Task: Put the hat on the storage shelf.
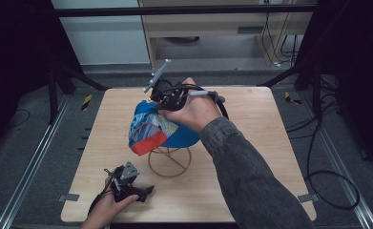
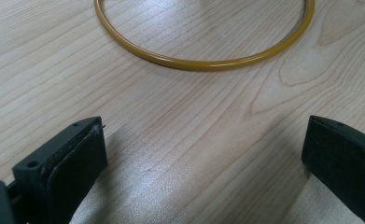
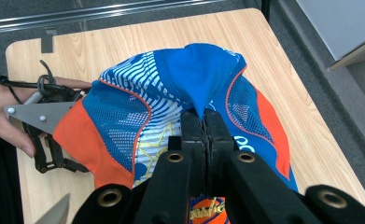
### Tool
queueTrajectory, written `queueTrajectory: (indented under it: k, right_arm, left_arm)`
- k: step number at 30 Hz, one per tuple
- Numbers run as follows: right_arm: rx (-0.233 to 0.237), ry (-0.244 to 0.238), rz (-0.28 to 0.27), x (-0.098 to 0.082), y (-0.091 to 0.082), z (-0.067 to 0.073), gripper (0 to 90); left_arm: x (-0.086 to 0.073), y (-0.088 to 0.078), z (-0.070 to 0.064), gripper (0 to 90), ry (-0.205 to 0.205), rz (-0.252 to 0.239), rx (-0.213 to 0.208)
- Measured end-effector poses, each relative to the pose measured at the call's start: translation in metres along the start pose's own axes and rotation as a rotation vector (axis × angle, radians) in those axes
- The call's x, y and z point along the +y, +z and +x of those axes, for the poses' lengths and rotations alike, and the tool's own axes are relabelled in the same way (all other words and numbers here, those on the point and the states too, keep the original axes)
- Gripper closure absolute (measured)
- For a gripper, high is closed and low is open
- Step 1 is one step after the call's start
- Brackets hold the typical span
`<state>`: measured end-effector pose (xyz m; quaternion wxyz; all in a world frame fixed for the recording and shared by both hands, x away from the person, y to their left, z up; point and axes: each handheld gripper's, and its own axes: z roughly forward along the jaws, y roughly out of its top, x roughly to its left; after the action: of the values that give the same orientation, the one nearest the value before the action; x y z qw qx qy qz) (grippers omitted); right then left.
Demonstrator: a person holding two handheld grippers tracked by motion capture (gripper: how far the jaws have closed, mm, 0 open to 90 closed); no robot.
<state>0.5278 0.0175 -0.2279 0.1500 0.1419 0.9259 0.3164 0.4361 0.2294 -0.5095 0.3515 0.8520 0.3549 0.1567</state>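
Note:
A blue, orange and white mesh cap sits over a wire stand with a yellow ring base at the middle of the wooden table. My right gripper is above it, shut on a pinch of the cap's blue cloth; in the right gripper view the jaws meet with the fabric between them. My left gripper rests low at the front left of the table, held by a hand. Its jaws stand wide open with bare wood between them, and the yellow ring lies just ahead.
The table's edges are close at the front and left of the left gripper. Metal rails run along both sides of the table on the floor, and cables lie at the right. A wooden cabinet stands behind the table.

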Motion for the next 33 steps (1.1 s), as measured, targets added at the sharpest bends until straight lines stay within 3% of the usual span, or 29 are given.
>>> queueTrajectory:
  k: [22, 33]
  right_arm:
    - [-0.003, 0.003, -0.015, -0.0042, -0.0020, 0.0030, 71.5]
    - [0.012, 0.015, -0.030, -0.0085, -0.0066, 0.0046, 67.9]
  left_arm:
    - [0.0000, 0.0000, 0.0000, 0.0, 0.000, 0.000, 0.001]
    - [-0.0001, 0.0000, -0.0001, 0.0, 0.000, 0.000, 0.001]
